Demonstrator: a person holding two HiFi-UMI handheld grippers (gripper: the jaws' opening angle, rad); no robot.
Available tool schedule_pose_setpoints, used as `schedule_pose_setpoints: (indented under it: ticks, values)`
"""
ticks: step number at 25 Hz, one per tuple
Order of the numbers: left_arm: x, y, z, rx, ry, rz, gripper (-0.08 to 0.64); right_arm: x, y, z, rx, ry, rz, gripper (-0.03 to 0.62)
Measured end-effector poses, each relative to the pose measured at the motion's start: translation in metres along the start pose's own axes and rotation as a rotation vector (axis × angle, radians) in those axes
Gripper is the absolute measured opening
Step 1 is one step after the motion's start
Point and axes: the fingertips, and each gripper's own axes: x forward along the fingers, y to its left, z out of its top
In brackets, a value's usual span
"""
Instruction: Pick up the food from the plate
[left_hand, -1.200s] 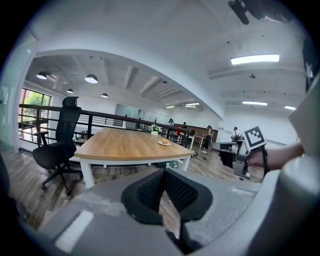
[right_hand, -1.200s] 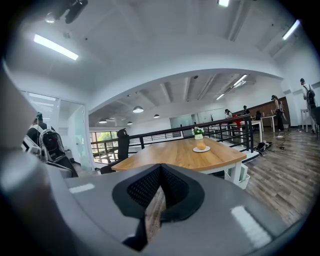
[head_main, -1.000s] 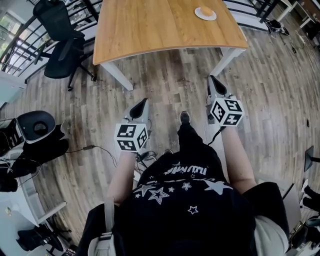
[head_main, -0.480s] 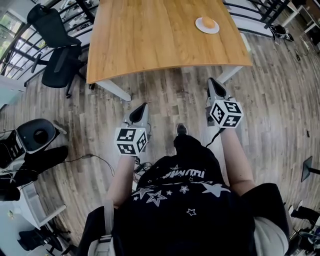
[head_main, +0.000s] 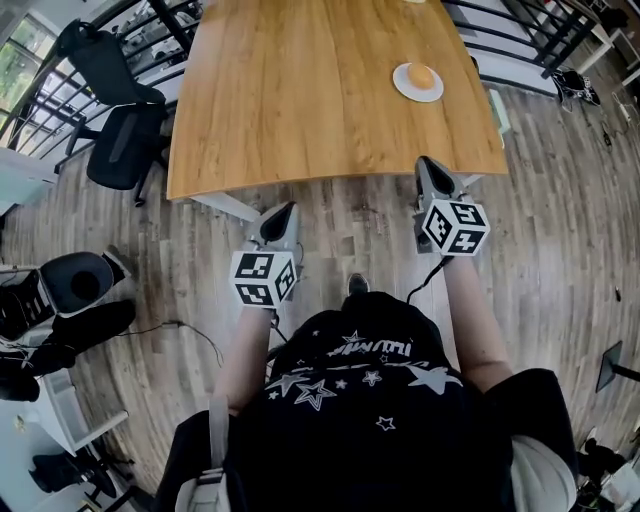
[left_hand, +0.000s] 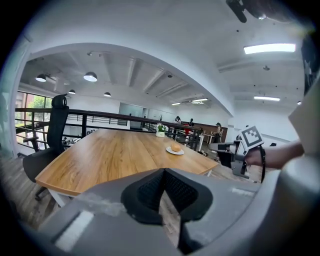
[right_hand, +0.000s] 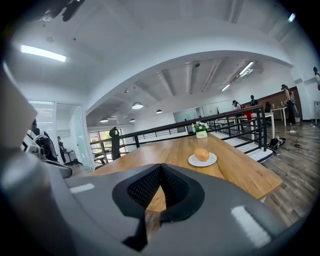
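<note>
Nothing is picked up yet: the food (head_main: 421, 75) sits on its plate (head_main: 401, 89) toward the right side of the surface (head_main: 300, 100), while my left gripper (head_main: 284, 209) and right gripper (head_main: 427, 163) hang back around its near edge, well apart from the plate. Each gripper view shows me pads pressed together on nothing, which the head view cannot settle; only the head view lays out the reach left to make

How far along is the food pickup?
Done: nothing yet. The food sits on its plate on the table. In hand: the left gripper and right gripper are both shut and empty, by the table's near edge. Left: reach over, open, probably the nearer right gripper, grip the food, lift it.
</note>
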Motion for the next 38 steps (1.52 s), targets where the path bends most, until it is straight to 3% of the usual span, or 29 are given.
schedule_pose_setpoints:
  ticks: [7,16,24,31,38]
  values:
    - [0.042,-0.005,0.016,-0.004,-0.014,0.019,0.002,0.033,-0.039,0.006,-0.001,0.017,0.007,0.002]
    - [0.062,0.009,0.024,-0.005,-0.005,0.029,0.002,0.054,-0.053,-0.001,0.009,0.066,-0.017,0.007]
    - [0.104,0.03,0.035,-0.034,-0.005,-0.002,0.002,0.093,-0.073,0.002,-0.006,0.11,-0.041,0.195]
    - [0.164,0.057,0.057,-0.038,0.006,-0.031,0.002,0.145,-0.097,0.007,-0.016,0.167,-0.068,0.26]
    - [0.216,0.069,0.08,-0.037,0.027,-0.086,0.002,0.188,-0.129,0.001,-0.024,0.269,-0.154,0.36]
